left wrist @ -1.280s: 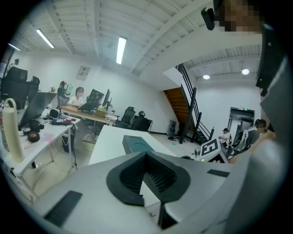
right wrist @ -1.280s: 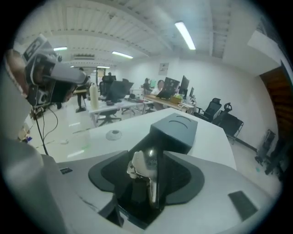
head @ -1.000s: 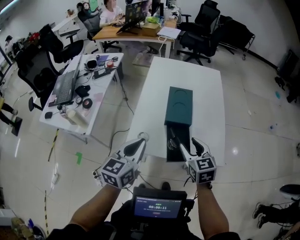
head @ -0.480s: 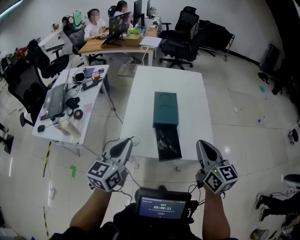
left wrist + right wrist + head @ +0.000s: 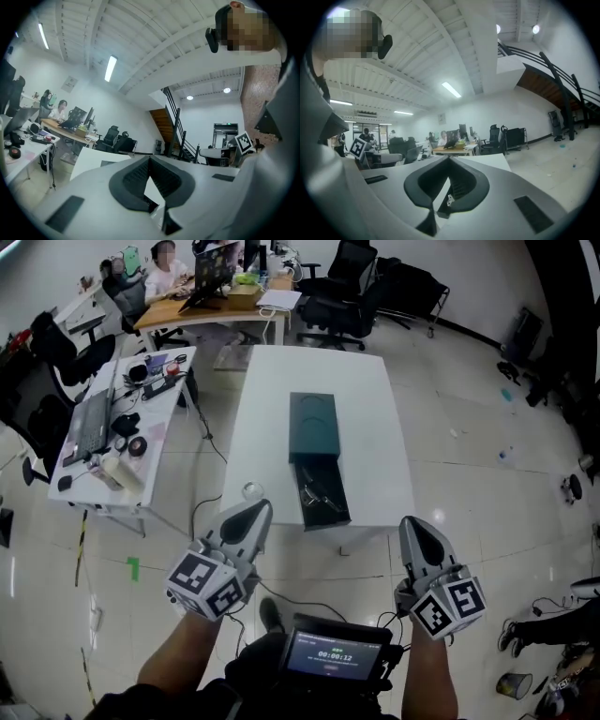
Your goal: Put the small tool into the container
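A cluttered desk (image 5: 155, 439) with a laptop (image 5: 86, 423) stands at far left. The left gripper (image 5: 253, 514) hangs over the floor just short of the table (image 5: 380, 427), its jaws closed tip to tip with nothing between them. On the table sits the green container (image 5: 312, 423), its drawer (image 5: 323, 512) pulled out to the near edge. The tool (image 5: 319, 493) lies inside that drawer. The right gripper (image 5: 415, 527) hangs off the table's near right corner, jaws pressed together and empty, apart from the container.
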A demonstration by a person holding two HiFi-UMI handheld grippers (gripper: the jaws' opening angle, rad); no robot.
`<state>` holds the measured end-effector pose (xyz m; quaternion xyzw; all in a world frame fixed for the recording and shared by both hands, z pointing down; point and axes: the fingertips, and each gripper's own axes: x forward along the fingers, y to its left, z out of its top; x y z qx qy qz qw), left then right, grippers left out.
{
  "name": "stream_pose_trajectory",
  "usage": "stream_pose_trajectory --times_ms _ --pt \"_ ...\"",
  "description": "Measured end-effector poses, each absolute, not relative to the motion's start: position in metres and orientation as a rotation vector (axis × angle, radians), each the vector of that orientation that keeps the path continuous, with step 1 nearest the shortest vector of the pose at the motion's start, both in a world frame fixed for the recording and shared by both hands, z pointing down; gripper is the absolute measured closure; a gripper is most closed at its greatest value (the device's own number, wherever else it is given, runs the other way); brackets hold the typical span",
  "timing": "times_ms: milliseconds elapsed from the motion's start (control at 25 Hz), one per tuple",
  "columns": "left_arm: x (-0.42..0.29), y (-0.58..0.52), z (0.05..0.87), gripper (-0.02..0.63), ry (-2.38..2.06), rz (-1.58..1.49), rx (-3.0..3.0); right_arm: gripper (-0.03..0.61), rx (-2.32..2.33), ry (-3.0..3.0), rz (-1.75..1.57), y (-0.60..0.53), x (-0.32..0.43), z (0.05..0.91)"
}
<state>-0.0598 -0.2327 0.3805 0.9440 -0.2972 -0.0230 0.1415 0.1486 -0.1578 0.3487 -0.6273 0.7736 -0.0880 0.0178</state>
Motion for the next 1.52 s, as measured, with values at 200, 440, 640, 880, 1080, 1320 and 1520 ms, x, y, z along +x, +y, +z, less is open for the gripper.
stream_pose_trajectory --times_ms 200,440,640,880,1080,1320,1520 --pt "-0.039 -0.153 0.363 0.598 -0.87 -0.07 2.773 0.572 -1.858 2.419 -0.225 -0.09 0.162 0.335" --pt "0.017 -0.021 0.369 0.598 -0.959 -0.013 2.733 0.572 -1.724 2.558 -0.226 0.023 0.206 0.334" --pt "0.057 0.079 0.355 0.598 -1.029 -0.042 2.714 0.572 -1.637 2.62 -0.199 0.113 0.246 0.32" --pt "0.069 0.148 0.333 0.598 -1.098 -0.039 2.706 0.572 -1.565 2.649 -0.198 0.172 0.259 0.305" --pt "0.06 0.177 0.314 0.597 -1.073 -0.057 2.758 0.572 -1.558 2.625 -0.189 0.191 0.254 0.296" --pt "0.034 0.185 0.304 0.598 -1.071 -0.052 2.761 0.572 -1.571 2.565 -0.236 0.202 0.233 0.286" --pt "0.011 0.187 0.3 0.598 -1.052 -0.068 2.785 0.572 -1.609 2.552 -0.231 0.21 0.211 0.286"
